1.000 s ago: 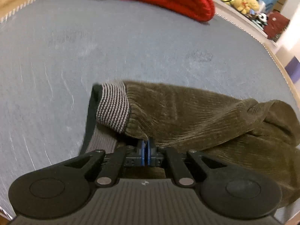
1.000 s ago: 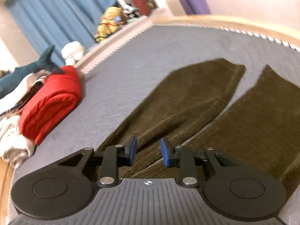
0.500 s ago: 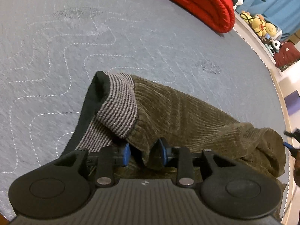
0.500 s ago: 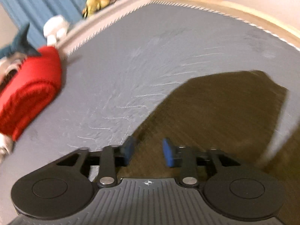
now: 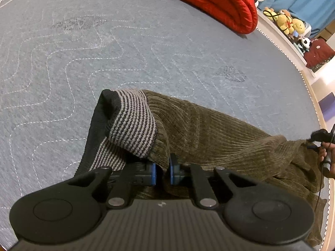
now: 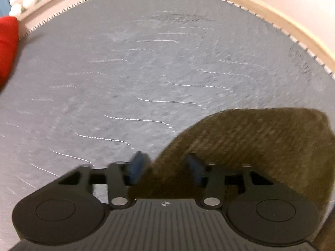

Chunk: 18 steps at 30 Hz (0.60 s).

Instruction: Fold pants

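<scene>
Olive corduroy pants (image 5: 219, 133) lie on a grey quilted mat (image 5: 83, 62), their striped knit waistband (image 5: 132, 121) turned outward at the left. My left gripper (image 5: 162, 172) sits at the waist edge. Its jaws are closing, and a fold of corduroy is pinched between the blue pads. At the far right of the left wrist view, a hand holds the other gripper (image 5: 322, 144) at the bunched end of the pants. In the blurred right wrist view, my right gripper (image 6: 166, 169) hovers over the edge of a pants leg (image 6: 261, 142). Its jaws are closing with fabric between the pads, which stand apart.
A red padded garment (image 5: 219, 2) lies at the mat's far side, with plush toys (image 5: 289, 23) on a ledge behind it. The mat's stitched edge and the wooden rim (image 6: 293, 18) curve close around the pants leg's end. Bare mat (image 6: 146, 73) stretches ahead of the right gripper.
The left jaws opened, then narrowed again on a corduroy fold at the waist. The right gripper swept along the pants leg to its end near the mat's edge, and came lower.
</scene>
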Each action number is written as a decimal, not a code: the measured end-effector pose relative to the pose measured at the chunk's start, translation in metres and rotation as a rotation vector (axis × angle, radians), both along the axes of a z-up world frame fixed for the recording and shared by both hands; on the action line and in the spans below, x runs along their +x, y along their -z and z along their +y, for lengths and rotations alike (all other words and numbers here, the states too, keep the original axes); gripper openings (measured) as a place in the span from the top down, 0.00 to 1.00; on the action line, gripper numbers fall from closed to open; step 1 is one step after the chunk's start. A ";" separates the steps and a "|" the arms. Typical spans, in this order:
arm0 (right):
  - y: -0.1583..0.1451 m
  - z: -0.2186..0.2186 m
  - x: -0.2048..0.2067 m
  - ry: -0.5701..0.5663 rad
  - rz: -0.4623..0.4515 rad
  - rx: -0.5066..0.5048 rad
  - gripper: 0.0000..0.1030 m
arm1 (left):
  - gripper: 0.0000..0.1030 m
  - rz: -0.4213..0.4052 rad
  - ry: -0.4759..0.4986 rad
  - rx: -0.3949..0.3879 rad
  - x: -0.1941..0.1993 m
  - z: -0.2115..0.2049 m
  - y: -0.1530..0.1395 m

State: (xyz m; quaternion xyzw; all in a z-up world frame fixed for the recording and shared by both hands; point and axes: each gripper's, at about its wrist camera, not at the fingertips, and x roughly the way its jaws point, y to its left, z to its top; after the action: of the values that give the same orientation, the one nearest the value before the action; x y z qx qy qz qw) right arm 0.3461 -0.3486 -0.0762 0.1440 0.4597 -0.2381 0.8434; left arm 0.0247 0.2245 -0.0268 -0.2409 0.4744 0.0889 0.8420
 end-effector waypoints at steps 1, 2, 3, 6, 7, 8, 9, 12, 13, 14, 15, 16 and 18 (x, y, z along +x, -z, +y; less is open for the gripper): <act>0.000 -0.002 -0.003 -0.001 -0.001 -0.018 0.83 | 0.89 -0.005 0.000 -0.001 -0.001 0.001 -0.001; -0.002 -0.008 -0.009 -0.002 -0.018 0.002 0.93 | 0.89 -0.011 -0.002 -0.003 -0.003 0.001 -0.003; -0.006 -0.013 -0.019 0.010 -0.036 0.031 0.93 | 0.89 -0.019 -0.003 -0.005 -0.006 0.002 -0.005; -0.031 -0.025 -0.058 0.038 -0.101 0.052 0.93 | 0.90 -0.047 0.003 -0.001 -0.013 0.003 -0.012; -0.043 -0.028 -0.073 0.034 -0.134 0.056 0.93 | 0.91 -0.054 0.002 -0.007 -0.016 0.004 -0.014; -0.057 -0.031 -0.092 0.030 -0.176 0.059 0.93 | 0.91 -0.062 -0.002 -0.016 -0.019 0.005 -0.015; -0.071 -0.032 -0.112 0.024 -0.215 0.061 0.93 | 0.91 -0.073 -0.007 -0.028 -0.023 0.007 -0.018; -0.107 -0.035 -0.179 0.010 -0.331 0.074 0.93 | 0.91 -0.113 -0.012 -0.046 -0.035 0.011 -0.027; -0.115 -0.036 -0.203 0.011 -0.359 0.070 0.94 | 0.92 -0.124 -0.012 -0.049 -0.039 0.012 -0.031; -0.121 -0.036 -0.223 0.019 -0.383 0.066 0.93 | 0.92 -0.132 -0.010 -0.050 -0.044 0.012 -0.034; -0.124 -0.037 -0.253 0.029 -0.412 0.059 0.93 | 0.92 -0.136 -0.009 -0.048 -0.049 0.012 -0.036; -0.123 -0.037 -0.277 0.035 -0.426 0.056 0.94 | 0.92 -0.138 -0.007 -0.047 -0.052 0.012 -0.037; -0.111 -0.038 -0.324 0.064 -0.421 0.052 0.94 | 0.92 -0.138 -0.008 -0.055 -0.059 0.015 -0.038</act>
State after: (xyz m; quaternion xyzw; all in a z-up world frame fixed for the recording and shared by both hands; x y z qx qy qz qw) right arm 0.0220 -0.3864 0.0352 0.2269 0.2745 -0.2176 0.9088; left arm -0.0343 0.2393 0.0114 -0.2715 0.4166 0.0621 0.8654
